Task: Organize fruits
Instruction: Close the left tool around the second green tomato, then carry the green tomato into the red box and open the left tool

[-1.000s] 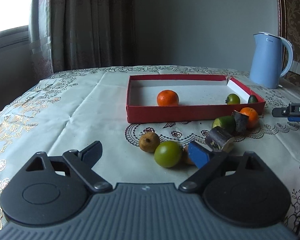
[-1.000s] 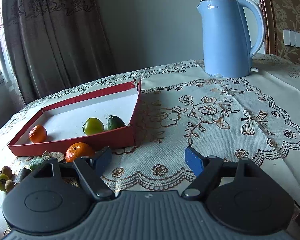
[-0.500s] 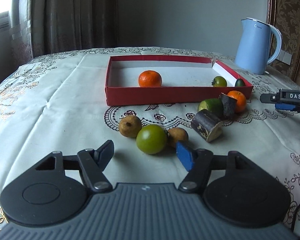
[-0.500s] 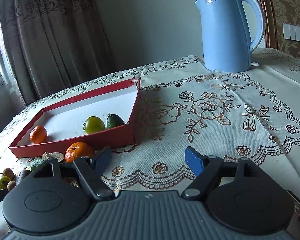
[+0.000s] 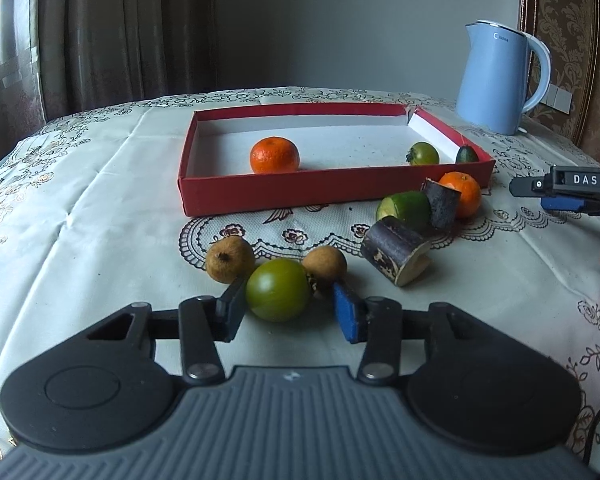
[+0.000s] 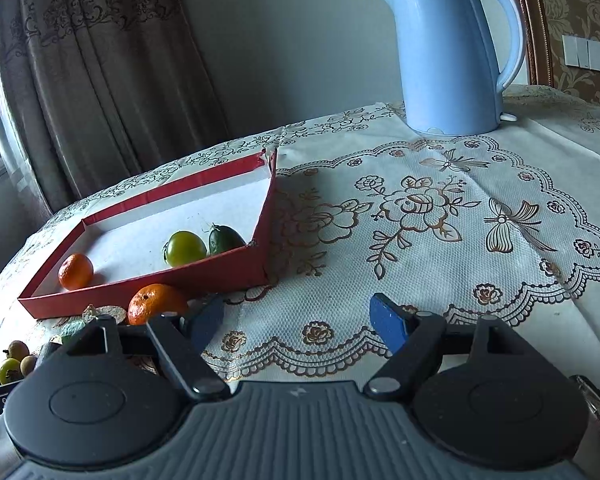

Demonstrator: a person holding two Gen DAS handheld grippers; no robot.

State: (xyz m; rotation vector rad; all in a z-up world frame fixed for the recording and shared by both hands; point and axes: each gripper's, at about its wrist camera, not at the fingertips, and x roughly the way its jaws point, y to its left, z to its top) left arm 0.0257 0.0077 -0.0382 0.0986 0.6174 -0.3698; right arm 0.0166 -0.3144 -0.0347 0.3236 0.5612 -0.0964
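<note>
A red tray (image 5: pixel 300 192) holds an orange (image 5: pixel 275 155), a green tomato (image 5: pixel 424 154) and a dark green fruit (image 5: pixel 467 155). In front of it on the cloth lie a large green tomato (image 5: pixel 278 290), two brown fruits (image 5: pixel 230 259) (image 5: pixel 325 266), two dark sugarcane pieces (image 5: pixel 396 250) (image 5: pixel 441 204), a green cucumber piece (image 5: pixel 405 210) and another orange (image 5: pixel 462 192). My left gripper (image 5: pixel 288 308) is open, its fingers either side of the large green tomato, not closed on it. My right gripper (image 6: pixel 296 322) is open and empty over the cloth right of the tray (image 6: pixel 220 272).
A light blue kettle (image 6: pixel 452 52) stands at the back right of the table. Curtains hang behind the table on the left. The right gripper's tip (image 5: pixel 568 188) shows at the right edge of the left wrist view.
My left gripper has moved forward and lower, so the large green tomato now sits between its open fingers. The right gripper has barely shifted.
</note>
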